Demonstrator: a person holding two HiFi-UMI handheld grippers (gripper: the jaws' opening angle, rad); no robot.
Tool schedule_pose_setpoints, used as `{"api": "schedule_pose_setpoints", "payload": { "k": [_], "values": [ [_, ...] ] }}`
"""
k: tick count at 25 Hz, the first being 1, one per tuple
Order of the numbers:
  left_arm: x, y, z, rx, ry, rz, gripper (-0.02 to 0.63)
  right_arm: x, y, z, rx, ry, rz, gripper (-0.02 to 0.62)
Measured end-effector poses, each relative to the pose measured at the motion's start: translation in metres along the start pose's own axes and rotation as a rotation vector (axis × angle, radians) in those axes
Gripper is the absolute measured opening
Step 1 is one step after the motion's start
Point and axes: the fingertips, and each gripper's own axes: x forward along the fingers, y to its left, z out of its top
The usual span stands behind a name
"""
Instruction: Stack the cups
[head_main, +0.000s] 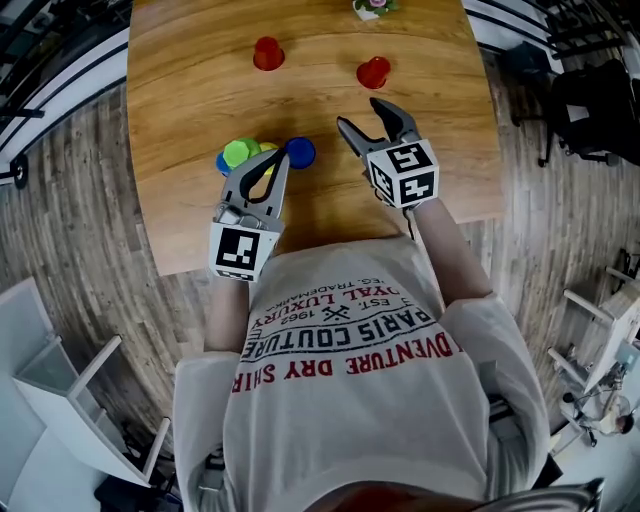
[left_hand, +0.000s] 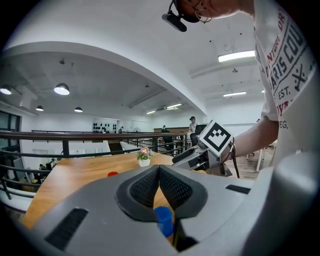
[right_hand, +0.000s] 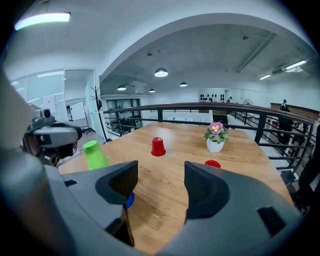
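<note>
Our left gripper (left_hand: 159, 170) has its jaws pressed together on nothing, and the blue cup (left_hand: 163, 220) sits just beyond their tips. Our right gripper (right_hand: 161, 176) is spread wide and empty. The green cup (right_hand: 94, 154) stands off to its left, and a red cup (right_hand: 158, 146) is well ahead. We judge that nudging the closed left jaws forward would shove or topple the blue cup rather than take it.
</note>
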Motion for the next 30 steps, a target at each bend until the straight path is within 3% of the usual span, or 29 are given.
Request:
{"api": "schedule_pose_setpoints", "payload": {
  "k": [16,23,25,30],
  "values": [
    [0.075,-0.007,-0.003,-0.008,0.103,0.059,0.017,0.067,-0.126,-0.034,0.037,0.113,-0.078,0.288],
    [0.085,-0.004,-0.012,-0.030,0.130,0.074,0.017,0.097,-0.147,-0.040,0.033,0.149,-0.114,0.287],
    [0.087,-0.005,-0.013,-0.029,0.132,0.072,0.017,0.099,-0.150,-0.043,0.033,0.165,-0.124,0.242],
    [0.086,-0.003,-0.013,-0.030,0.129,0.071,0.017,0.096,-0.148,-0.044,0.029,0.178,-0.116,0.241]
  ]
}}
